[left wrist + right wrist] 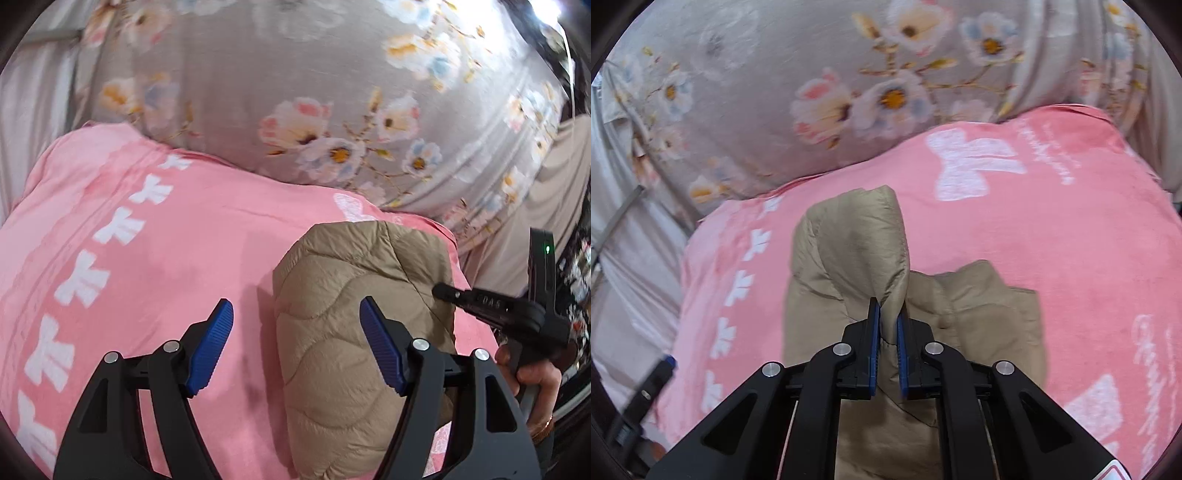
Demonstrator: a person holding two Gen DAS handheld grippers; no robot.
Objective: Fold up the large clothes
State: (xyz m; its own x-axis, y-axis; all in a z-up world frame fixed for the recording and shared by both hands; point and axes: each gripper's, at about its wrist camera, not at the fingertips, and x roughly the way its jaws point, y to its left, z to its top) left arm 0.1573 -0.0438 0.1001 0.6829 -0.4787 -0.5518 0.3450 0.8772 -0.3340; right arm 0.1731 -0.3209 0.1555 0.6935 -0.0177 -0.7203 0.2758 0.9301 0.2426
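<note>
Left wrist view: the left gripper (297, 345) hangs with its fingers (210, 347) spread wide and empty above the pink blanket (166, 240) on the bed. The tan quilted jacket (354, 306) lies just beside it, bunched into a puffy roll, with the right gripper (443, 291) reaching in at its far edge. A floral quilt (295, 92) lies behind.

Right wrist view: the right gripper (888, 332) has its fingers (873, 347) pinched on a raised fold of the tan quilted jacket (849, 251), which stands up from the rest. Judging by the padding, it looks light, soft and springy, with a slick shell; a stitched edge or seam would likely hold best.
</note>
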